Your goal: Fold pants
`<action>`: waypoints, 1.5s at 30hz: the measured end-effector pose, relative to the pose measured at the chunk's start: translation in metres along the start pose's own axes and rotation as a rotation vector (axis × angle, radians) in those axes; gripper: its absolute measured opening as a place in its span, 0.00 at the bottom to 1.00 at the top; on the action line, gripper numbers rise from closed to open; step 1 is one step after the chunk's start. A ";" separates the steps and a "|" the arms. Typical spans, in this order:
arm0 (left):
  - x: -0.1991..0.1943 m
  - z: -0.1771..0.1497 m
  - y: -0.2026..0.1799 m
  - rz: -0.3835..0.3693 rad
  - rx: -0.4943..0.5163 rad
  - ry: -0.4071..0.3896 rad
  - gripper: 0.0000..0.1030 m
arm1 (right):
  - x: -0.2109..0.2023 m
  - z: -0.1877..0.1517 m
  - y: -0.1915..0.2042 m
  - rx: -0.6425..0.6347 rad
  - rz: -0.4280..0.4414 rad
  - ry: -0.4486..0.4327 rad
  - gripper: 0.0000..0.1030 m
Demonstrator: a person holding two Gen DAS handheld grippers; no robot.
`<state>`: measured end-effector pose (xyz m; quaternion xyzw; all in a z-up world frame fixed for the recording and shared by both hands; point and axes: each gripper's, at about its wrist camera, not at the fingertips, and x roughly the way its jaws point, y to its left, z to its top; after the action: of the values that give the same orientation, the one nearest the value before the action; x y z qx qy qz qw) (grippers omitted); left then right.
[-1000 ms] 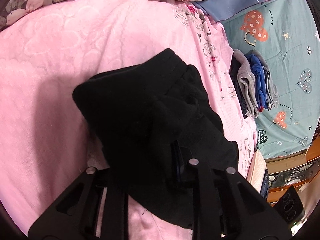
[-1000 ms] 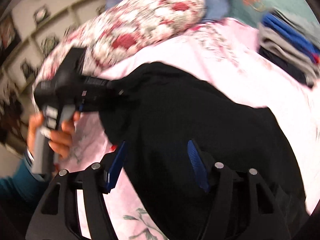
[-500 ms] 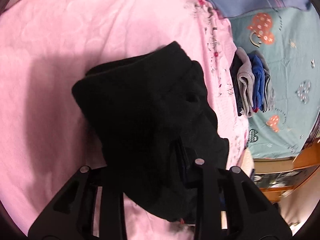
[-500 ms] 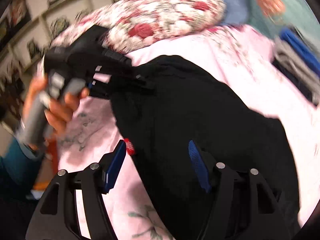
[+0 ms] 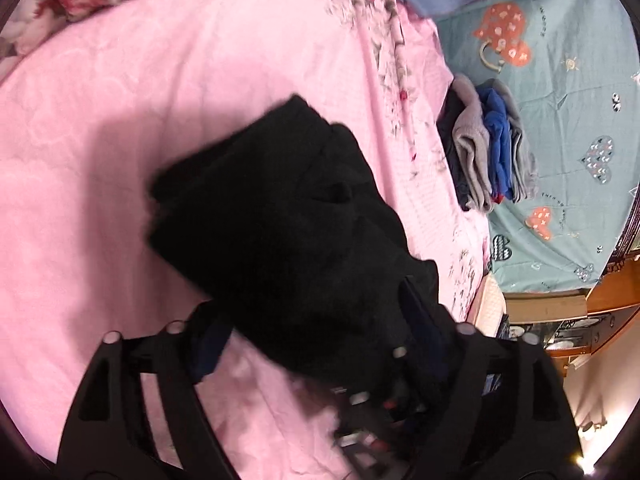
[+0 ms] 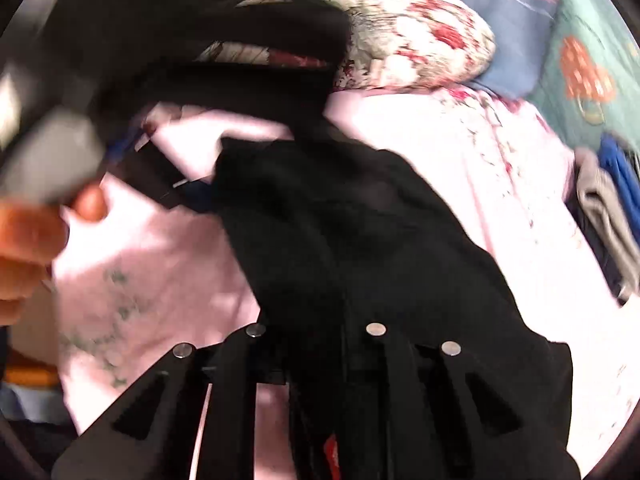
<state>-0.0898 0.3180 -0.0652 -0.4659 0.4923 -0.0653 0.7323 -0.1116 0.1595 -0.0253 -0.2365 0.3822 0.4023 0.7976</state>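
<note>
R view, nearest: R tongs (image 6: 316, 322) pinched tight on pants (image 6: 360, 240). Tips hidden under the black cloth, so grip judged from the two arms sitting close together. Pants start right at those tips and run up & to the left, away from R tongs, over pink blanket (image 6: 460, 140). At the far left end of pants: L tongs (image 6: 188, 194), blurry, one finger touching the edge, held by a hand (image 6: 28, 236).

L view, nearest: L tongs (image 5: 316, 328) let go, pads wide apart. Thick part of pants (image 5: 280, 208) lies betw. the pads, not squeezed. From there the long side goes up & left across blanket (image 5: 120, 100), ending in a blunt black corner. Looks like a short fat bundle, so prob. most folds done, though can't tell how neat: all black, no seams showing.

What matters for next move: only R tongs hold anything. Long side of pants points from R tongs toward L tongs. For one more fold or a tidy-up, L tongs would need to close on cloth first. Risk: a pull w/ one grip could let the bundle slip open.

Farther right: pile (image 5: 488, 152) of grey & blue clothes, well apart from pants, just past blanket edge on teal sheet (image 5: 560, 80). Farthest back: flowery pillow (image 6: 420, 40).
</note>
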 end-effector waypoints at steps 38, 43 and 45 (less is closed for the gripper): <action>0.013 -0.013 -0.001 0.120 0.133 -0.243 0.20 | -0.164 -0.191 -0.160 0.512 -0.096 -0.009 0.66; 0.014 -0.015 -0.009 0.154 0.182 -0.254 0.20 | -0.143 -0.189 -0.108 0.345 -0.165 0.005 0.66; 0.013 -0.015 -0.009 0.151 0.191 -0.255 0.20 | -0.130 -0.192 -0.106 0.361 -0.128 0.035 0.62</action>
<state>-0.0921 0.2964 -0.0683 -0.3602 0.4208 0.0030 0.8326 -0.1551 -0.0916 -0.0281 -0.1202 0.4464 0.2715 0.8442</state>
